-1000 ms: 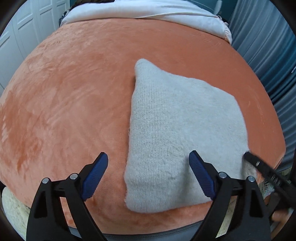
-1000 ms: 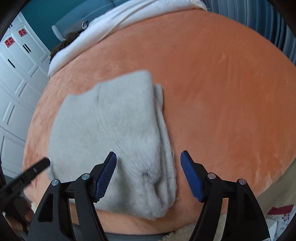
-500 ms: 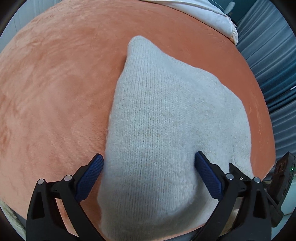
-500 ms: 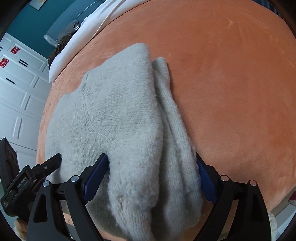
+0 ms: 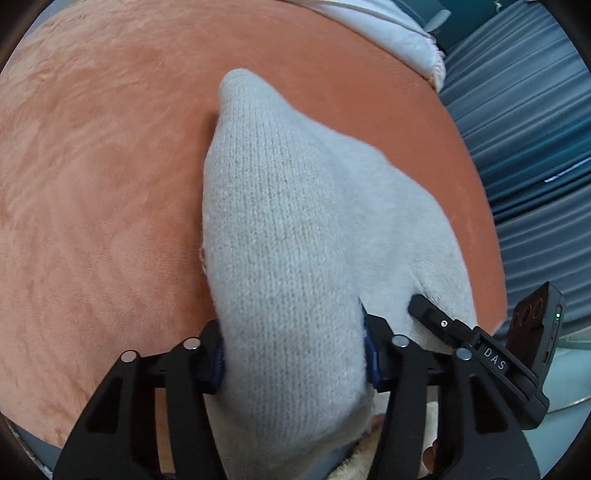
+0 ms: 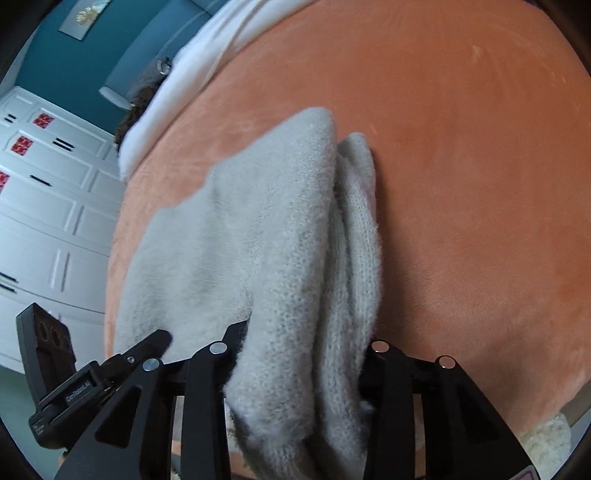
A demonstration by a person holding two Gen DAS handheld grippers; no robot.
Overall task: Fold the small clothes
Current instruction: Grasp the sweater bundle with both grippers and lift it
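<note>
A folded light grey knitted garment point(image 5: 295, 229) lies on the orange plush bed cover point(image 5: 92, 184). My left gripper point(image 5: 293, 354) is shut on the garment's near left edge, which bunches up between the blue pads. My right gripper point(image 6: 299, 365) is shut on the garment's point(image 6: 258, 240) near right edge, where thick folded layers stand between its fingers. The near edge is raised off the orange cover point(image 6: 461, 166). Each gripper shows in the other's view: the right one point(image 5: 480, 347) beside the left, the left one point(image 6: 92, 376) beside the right.
A white sheet or pillow point(image 5: 388, 26) lies along the far end of the bed. Blue curtains point(image 5: 535, 147) hang to the right. White cabinet doors point(image 6: 44, 206) stand to the left, beyond the bed's edge. A cream fluffy rug point(image 6: 546, 439) shows below the near edge.
Both grippers moved forward onto the garment's near edge and closed on it. The gripped edge now bunches and lifts off the cover.
</note>
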